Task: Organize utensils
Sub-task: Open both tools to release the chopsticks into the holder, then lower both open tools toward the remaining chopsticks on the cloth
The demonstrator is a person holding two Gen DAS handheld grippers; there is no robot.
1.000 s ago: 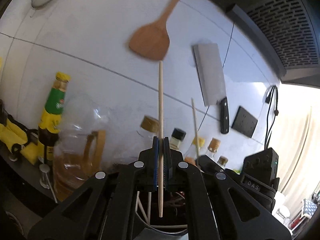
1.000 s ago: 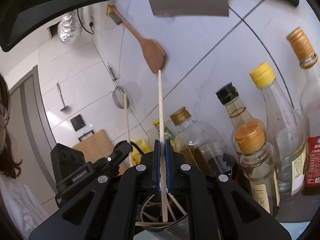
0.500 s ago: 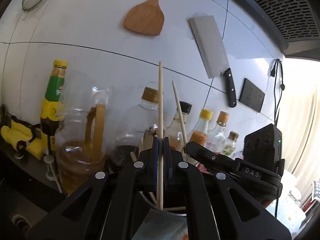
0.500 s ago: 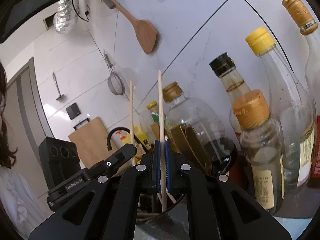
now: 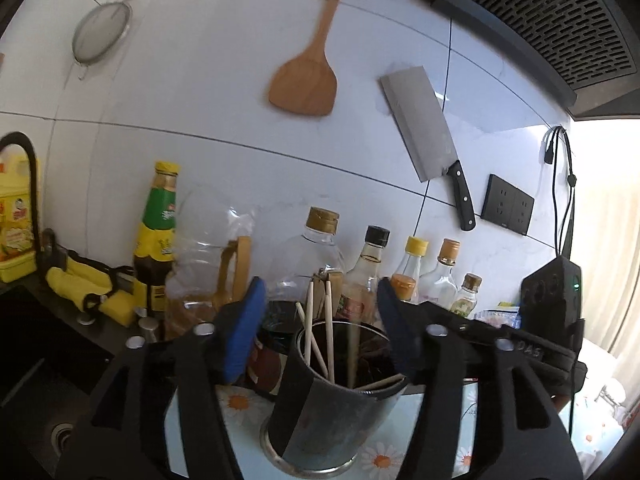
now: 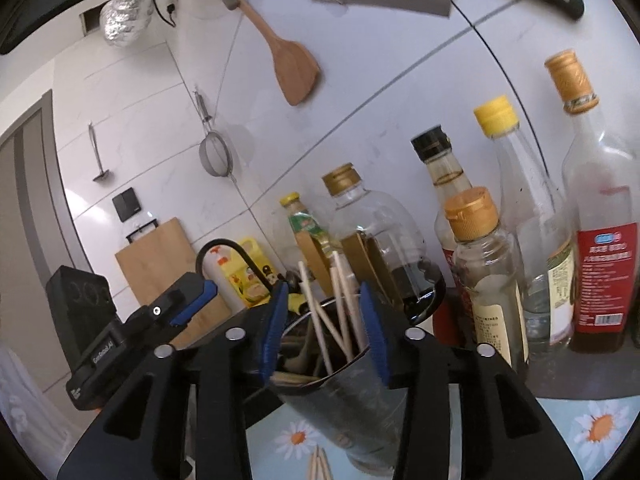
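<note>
Fingers of the left gripper (image 5: 318,326) and right gripper (image 6: 322,326) gape wide, holding nothing; thin chopsticks (image 6: 340,312) stand in the holder (image 5: 320,412) on the desk. Light, stiff, probably slippery: pinch mid-shaft.

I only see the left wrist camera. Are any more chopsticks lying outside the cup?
Observer: Yes. The right wrist view shows a few pale wooden chopsticks lying on the daisy-print tablecloth, in front of the dark metal cup.
Operator: Is the other grabber holding one?
Observer: No. The right gripper is open and empty, its jaws either side of the cup's rim.
</note>
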